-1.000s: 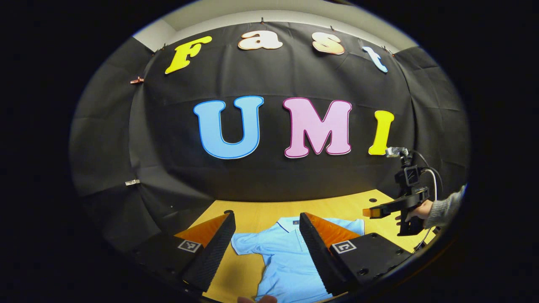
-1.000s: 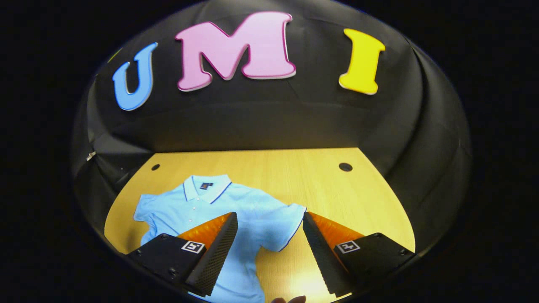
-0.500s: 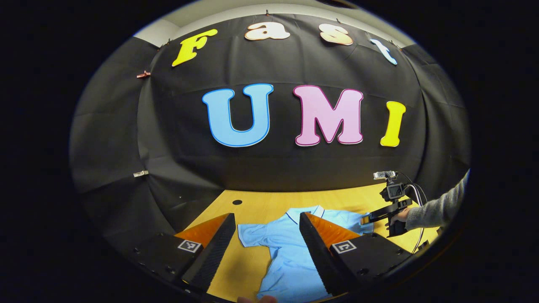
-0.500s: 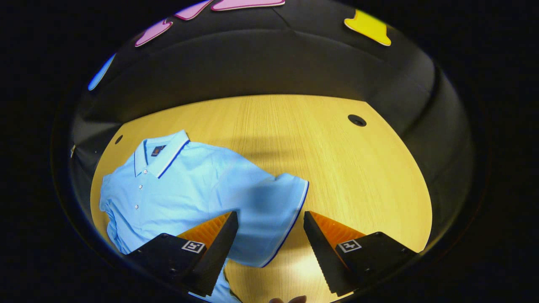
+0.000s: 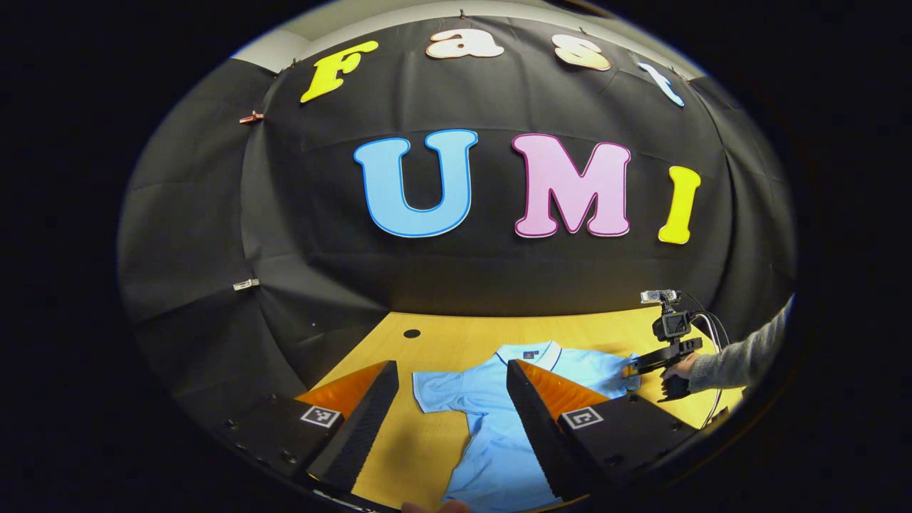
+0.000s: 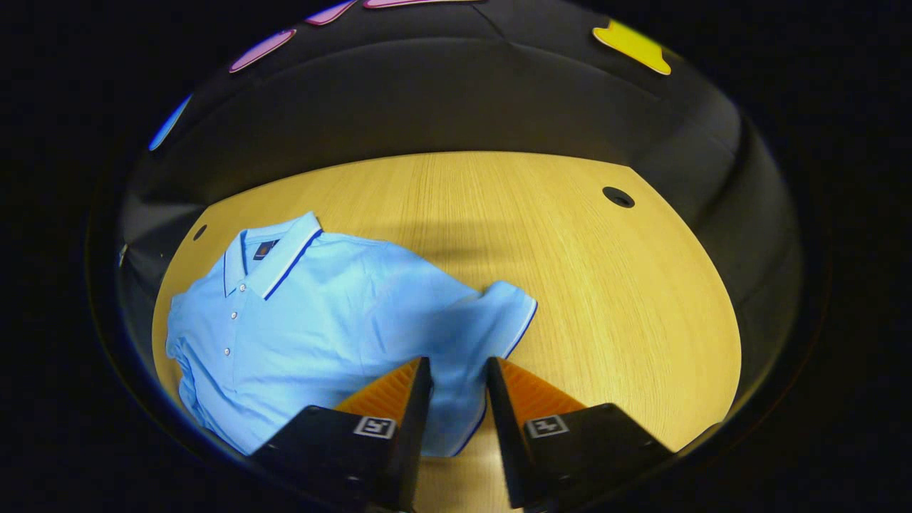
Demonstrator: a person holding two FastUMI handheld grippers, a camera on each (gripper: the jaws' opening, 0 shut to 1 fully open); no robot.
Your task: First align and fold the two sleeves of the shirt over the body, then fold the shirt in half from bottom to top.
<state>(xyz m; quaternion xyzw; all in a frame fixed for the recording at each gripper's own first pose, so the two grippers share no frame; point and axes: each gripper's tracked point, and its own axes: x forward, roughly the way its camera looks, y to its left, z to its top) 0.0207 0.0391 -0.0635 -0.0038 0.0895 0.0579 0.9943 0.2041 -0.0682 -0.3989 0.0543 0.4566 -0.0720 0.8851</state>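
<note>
A light blue polo shirt (image 6: 320, 313) lies flat, front up, on the wooden table (image 6: 605, 299), collar toward the far wall. My right gripper (image 6: 457, 360) is down on the shirt's right sleeve (image 6: 491, 320); its jaws are narrowed about halfway with sleeve cloth between them, and the sleeve is slightly bunched. In the left gripper view that gripper (image 5: 630, 369), held by a hand (image 5: 680, 367), sits at the shirt's (image 5: 491, 427) far sleeve. My left gripper (image 5: 450, 365) hangs open above the table, short of the other sleeve (image 5: 434, 390).
The table (image 5: 456, 342) has round holes near its back corners (image 5: 412, 333) (image 6: 618, 197). Black cloth walls close in behind and at both sides. Bare wood stretches to the right of the shirt in the right gripper view.
My right gripper has dropped onto the right sleeve and its jaws have narrowed from wide open. The left gripper has drifted slightly, staying open.
</note>
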